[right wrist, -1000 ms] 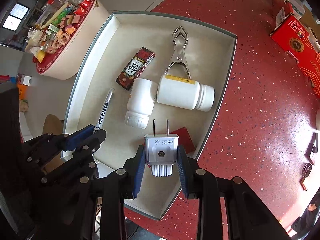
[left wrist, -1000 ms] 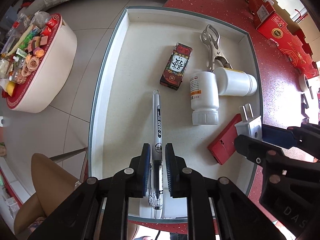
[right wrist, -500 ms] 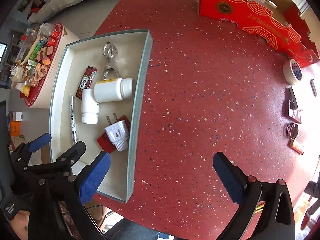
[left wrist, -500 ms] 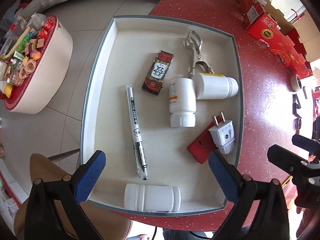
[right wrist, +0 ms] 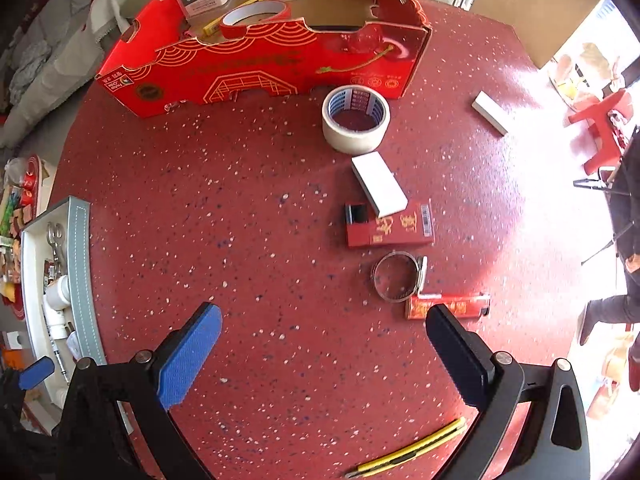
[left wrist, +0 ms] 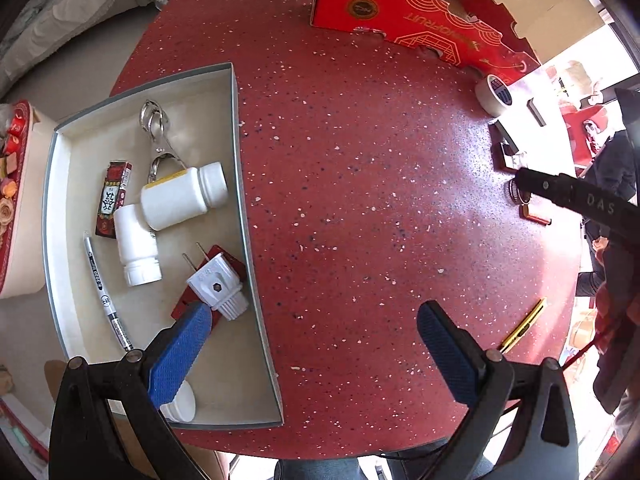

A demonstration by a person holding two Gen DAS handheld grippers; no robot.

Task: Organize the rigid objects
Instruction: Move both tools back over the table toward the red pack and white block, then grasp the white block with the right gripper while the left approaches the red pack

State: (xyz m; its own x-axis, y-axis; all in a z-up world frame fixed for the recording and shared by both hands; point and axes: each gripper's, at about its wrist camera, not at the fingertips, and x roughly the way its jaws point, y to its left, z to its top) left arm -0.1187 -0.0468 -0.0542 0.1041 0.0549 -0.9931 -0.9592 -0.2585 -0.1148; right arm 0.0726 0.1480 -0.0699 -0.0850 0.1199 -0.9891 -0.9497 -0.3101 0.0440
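The grey-rimmed tray (left wrist: 236, 184) holds a pen (left wrist: 106, 296), a white plug (left wrist: 216, 284) on a red card, two white bottles (left wrist: 182, 196), a metal clip (left wrist: 154, 136) and a small red box (left wrist: 114, 198). My left gripper (left wrist: 314, 312) is open and empty, straddling the tray's right wall and bare red tabletop. My right gripper (right wrist: 324, 316) is open and empty over the table. Beyond it lie a metal ring clamp (right wrist: 396, 282), a red lighter (right wrist: 448, 306), a red flat box (right wrist: 390, 226), a white block (right wrist: 378, 188) and a tape roll (right wrist: 356, 120).
A red carton (right wrist: 260, 64) with tape rolls inside stands at the table's far side. A yellow utility knife (right wrist: 412, 448) lies near the front edge. A second white block (right wrist: 490, 114) sits far right. A person stands off the table's right side.
Both grippers opened, leaving the pen and the plug in the tray. Both then swung right, away from the tray and out over the red table, the right one farther.
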